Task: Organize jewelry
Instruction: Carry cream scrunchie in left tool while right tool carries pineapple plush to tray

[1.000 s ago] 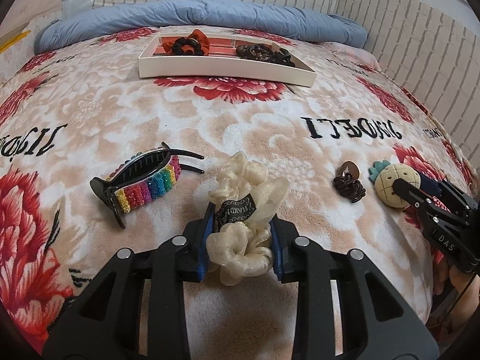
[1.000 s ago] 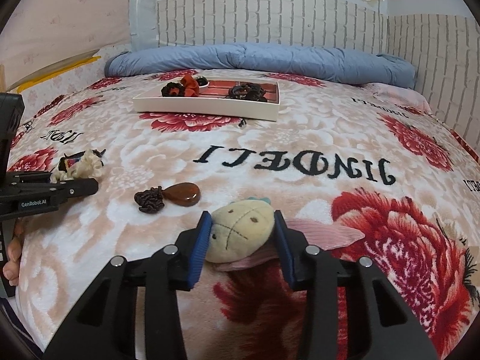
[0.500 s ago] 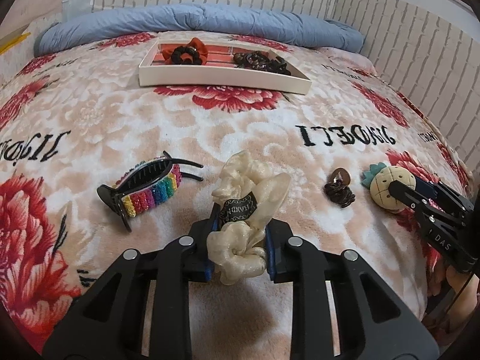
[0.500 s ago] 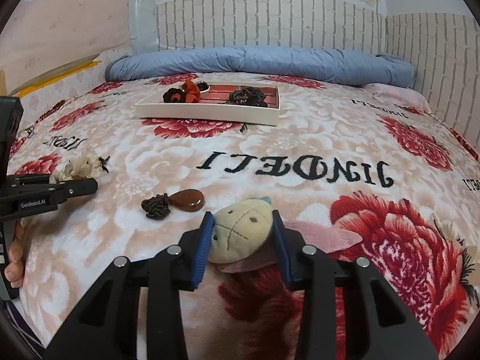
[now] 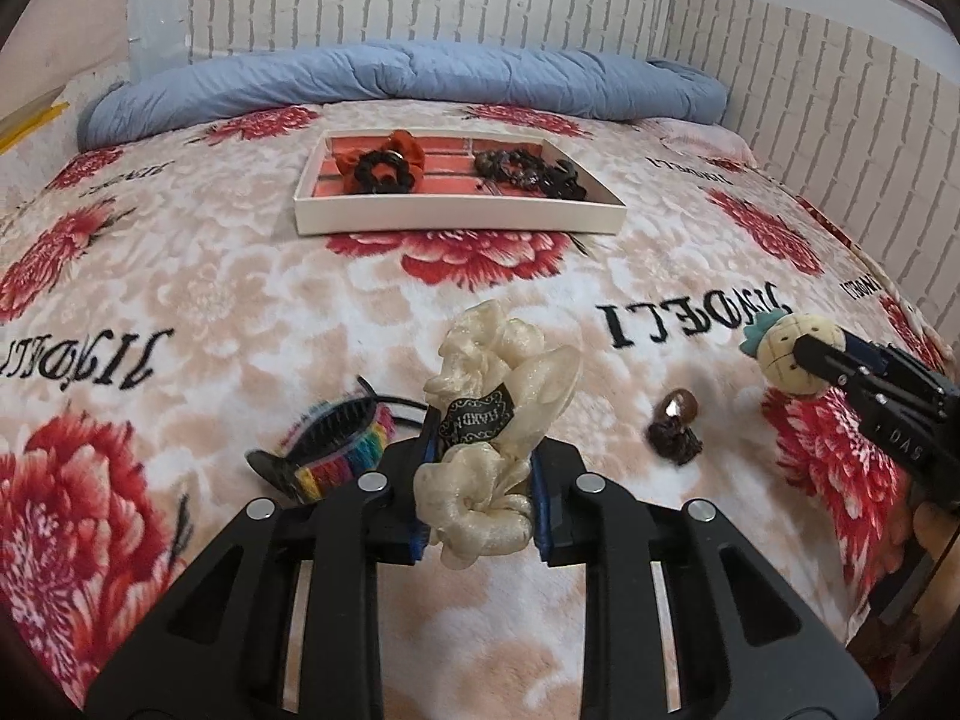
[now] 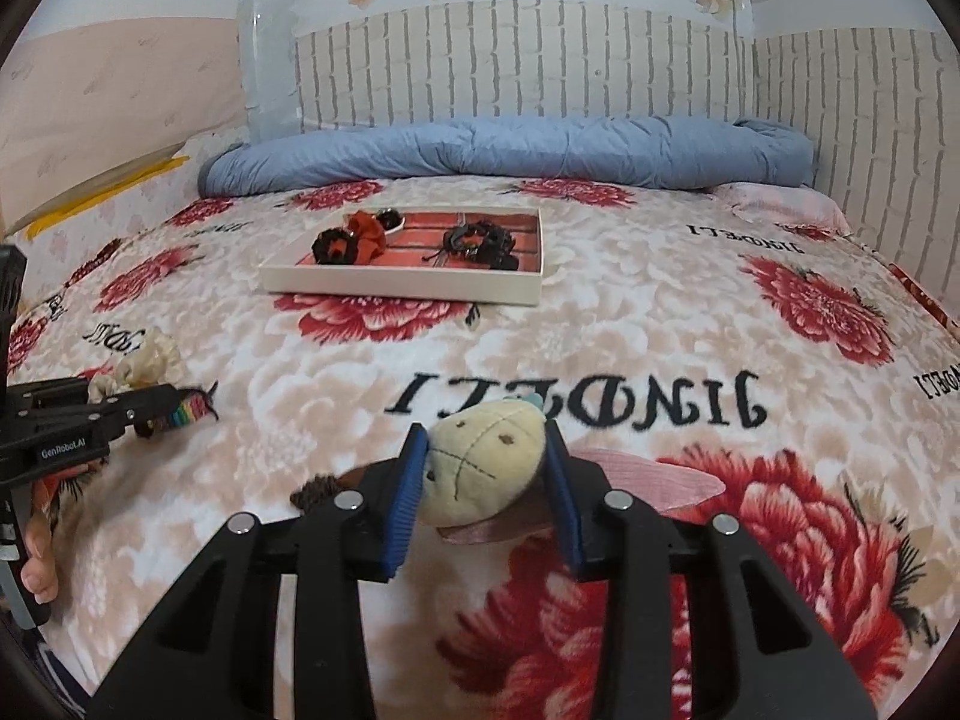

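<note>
On the bed, left wrist view: we look along our left gripper (image 5: 480, 480) over a flowered blanket (image 5: 180, 276).
Left tongs: nearly closed, blue pads pressing both sides of a cream scrunchie (image 5: 498, 414) with a black label; the scrunchie is clear of the blanket.
Beside the left tongs: a rainbow hair claw (image 5: 336, 450) lies on the blanket just to their left, partly hidden behind the left finger.
To the right: a small brown hair tie (image 5: 675, 423) rests on the blanket, between our two grippers.
Far right edge: our right gripper (image 5: 804, 360) shows from the side, holding a pineapple plush clip (image 5: 780, 348).
Tray: a white tray (image 5: 456, 219) with a red floor sits further up the bed, holding an orange scrunchie (image 5: 384, 159) and dark hair ties (image 5: 522, 168).
Beyond the tray: a rolled blue quilt (image 5: 420, 78) lies against the brick-pattern wall.

Over the bed, right wrist view: we look along our right gripper (image 6: 486, 480).
Right tongs: partly closed, pads squeezing the pineapple plush clip (image 6: 480, 462), whose pink ribbon (image 6: 654, 474) trails to the right.
Hidden: the brown hair tie (image 6: 315, 489) peeks out behind the left finger; most of it is covered.
Left edge: our left gripper (image 6: 138, 393) carries the cream scrunchie (image 6: 147, 360); the rainbow hair claw (image 6: 180, 417) shows beneath it.
Tray: the white tray (image 6: 402, 288) stands well ahead, in front of the blue quilt (image 6: 510, 150).
Path to the tray: only open blanket (image 6: 600, 312) lies between.
</note>
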Demonstrator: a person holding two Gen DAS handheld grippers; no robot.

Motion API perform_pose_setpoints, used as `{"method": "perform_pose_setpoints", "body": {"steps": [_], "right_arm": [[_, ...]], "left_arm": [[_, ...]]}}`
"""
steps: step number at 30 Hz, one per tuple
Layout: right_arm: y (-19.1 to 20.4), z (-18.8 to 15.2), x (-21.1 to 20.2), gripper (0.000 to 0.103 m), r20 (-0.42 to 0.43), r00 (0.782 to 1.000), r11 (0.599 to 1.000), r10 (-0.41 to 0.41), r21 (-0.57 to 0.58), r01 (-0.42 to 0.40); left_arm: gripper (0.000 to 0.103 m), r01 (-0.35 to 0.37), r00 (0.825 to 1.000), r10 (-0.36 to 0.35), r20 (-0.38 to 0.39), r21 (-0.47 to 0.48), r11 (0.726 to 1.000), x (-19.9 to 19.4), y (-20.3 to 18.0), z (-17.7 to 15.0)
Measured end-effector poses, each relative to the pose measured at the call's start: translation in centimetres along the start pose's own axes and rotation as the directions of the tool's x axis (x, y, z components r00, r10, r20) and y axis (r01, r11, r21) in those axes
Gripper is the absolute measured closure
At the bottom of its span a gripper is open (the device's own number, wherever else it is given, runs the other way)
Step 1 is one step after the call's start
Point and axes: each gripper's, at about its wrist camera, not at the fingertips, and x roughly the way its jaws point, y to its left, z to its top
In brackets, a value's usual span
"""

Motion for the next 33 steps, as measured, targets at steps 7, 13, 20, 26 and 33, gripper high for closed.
{"method": "perform_pose_setpoints", "body": {"steps": [7,13,20,26,33], "right_arm": [[0.0,1.9,0.8,0.064,0.010,1.000,1.000,-0.007,0.012,0.007],[0.3,3.8,2.1,0.064,0.017,1.000,1.000,-0.008,0.004,0.008],[0.2,6.9,4.3,0.064,0.035,0.999,1.000,-0.007,0.001,0.007],[0.3,9.9,7.2,0.064,0.046,0.999,1.000,-0.005,-0.010,0.006],[0.2,14.3,11.1,0.064,0.071,0.997,1.000,0.007,0.015,-0.008]], "left_arm": [[0.079,-0.048,0.999,0.048,0.020,0.016,0.999,0.1,1.0,1.7],[0.079,-0.073,0.997,0.072,0.034,0.029,0.997,0.6,1.5,3.2],[0.079,-0.116,0.992,0.113,0.053,0.040,0.993,2.1,2.8,6.2],[0.079,-0.150,0.986,0.145,0.085,0.054,0.987,3.5,4.0,10.0],[0.079,-0.158,0.983,0.155,0.098,0.022,0.987,6.1,6.9,15.8]]}}
